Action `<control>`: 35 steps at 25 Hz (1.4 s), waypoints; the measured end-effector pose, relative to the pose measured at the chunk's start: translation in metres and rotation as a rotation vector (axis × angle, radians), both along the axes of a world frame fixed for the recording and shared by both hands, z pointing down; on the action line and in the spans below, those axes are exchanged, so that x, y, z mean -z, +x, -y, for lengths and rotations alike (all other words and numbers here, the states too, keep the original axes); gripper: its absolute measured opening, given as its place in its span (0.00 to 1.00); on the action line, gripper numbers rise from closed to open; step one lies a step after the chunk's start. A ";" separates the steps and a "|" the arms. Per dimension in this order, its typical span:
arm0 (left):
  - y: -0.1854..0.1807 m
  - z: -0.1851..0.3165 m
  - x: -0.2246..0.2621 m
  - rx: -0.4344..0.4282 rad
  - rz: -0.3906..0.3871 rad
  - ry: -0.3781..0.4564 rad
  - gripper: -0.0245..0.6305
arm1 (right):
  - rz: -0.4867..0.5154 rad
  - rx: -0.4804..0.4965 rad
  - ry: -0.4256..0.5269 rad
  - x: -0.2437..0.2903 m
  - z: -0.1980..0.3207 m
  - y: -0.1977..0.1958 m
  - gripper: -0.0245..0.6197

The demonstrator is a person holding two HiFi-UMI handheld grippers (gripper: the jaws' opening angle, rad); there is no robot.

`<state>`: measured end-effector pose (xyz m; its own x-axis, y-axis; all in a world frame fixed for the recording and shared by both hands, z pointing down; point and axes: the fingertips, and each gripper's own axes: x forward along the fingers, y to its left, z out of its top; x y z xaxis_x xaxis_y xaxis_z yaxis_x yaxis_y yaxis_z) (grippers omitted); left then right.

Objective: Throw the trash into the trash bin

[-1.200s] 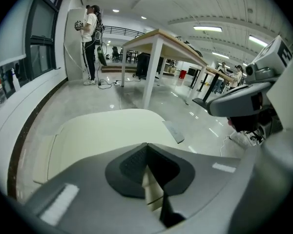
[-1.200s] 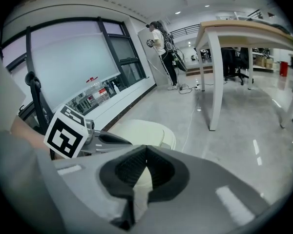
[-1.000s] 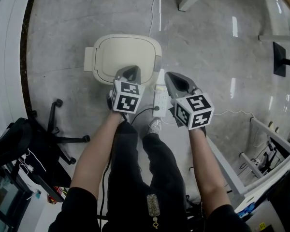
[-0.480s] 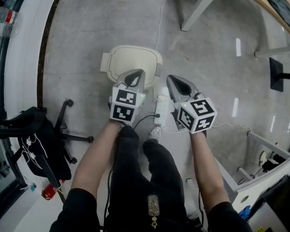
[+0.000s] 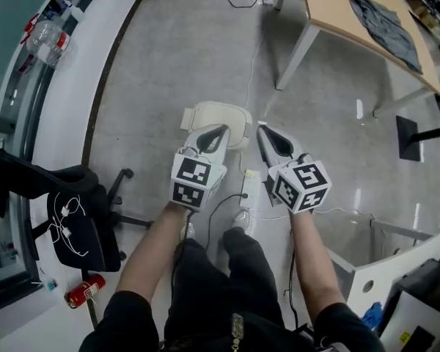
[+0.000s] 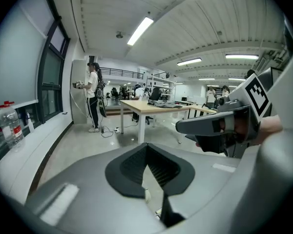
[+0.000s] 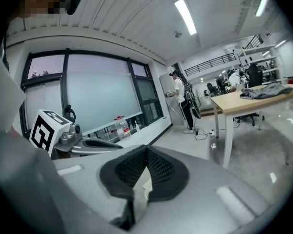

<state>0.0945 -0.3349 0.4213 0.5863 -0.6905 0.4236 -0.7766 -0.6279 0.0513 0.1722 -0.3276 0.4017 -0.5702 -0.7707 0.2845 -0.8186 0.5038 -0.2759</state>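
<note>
The cream trash bin (image 5: 214, 117) stands on the grey floor with its lid down, far below both grippers. In the head view my left gripper (image 5: 218, 130) hangs over the bin's near edge, and my right gripper (image 5: 262, 128) is just right of it. Both point forward and a little down, side by side. In the left gripper view the left gripper (image 6: 147, 147) has its jaws closed tip to tip with nothing between them. The right gripper (image 7: 146, 151) looks the same in its own view. I see no trash in either gripper.
A white power strip (image 5: 247, 186) with a cable lies by the person's feet. A black office chair (image 5: 77, 211) and a red can (image 5: 83, 291) are at left, a wooden table (image 5: 345, 17) with a grey cloth (image 5: 385, 22) at back right, and a white frame (image 5: 385, 266) at right.
Both grippers have risen well above the floor, staying side by side. The bin now looks smaller and farther below, and more of the room shows around it.
</note>
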 end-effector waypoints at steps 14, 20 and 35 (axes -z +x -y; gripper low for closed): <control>-0.078 -0.108 0.151 -0.127 -0.133 0.126 0.05 | -0.010 -0.071 0.200 0.162 -0.104 -0.091 0.04; -0.105 -0.151 0.195 -0.163 -0.177 0.164 0.05 | -0.035 -0.075 0.245 0.199 -0.148 -0.125 0.04; -0.139 -0.188 0.239 -0.189 -0.209 0.239 0.05 | -0.069 -0.084 0.357 0.247 -0.191 -0.163 0.04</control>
<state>-0.0441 -0.1465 0.1821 0.7700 -0.6266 0.1206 -0.6338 -0.7728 0.0312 0.0095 -0.1364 0.1544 -0.4899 -0.8714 0.0245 -0.8715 0.4889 -0.0379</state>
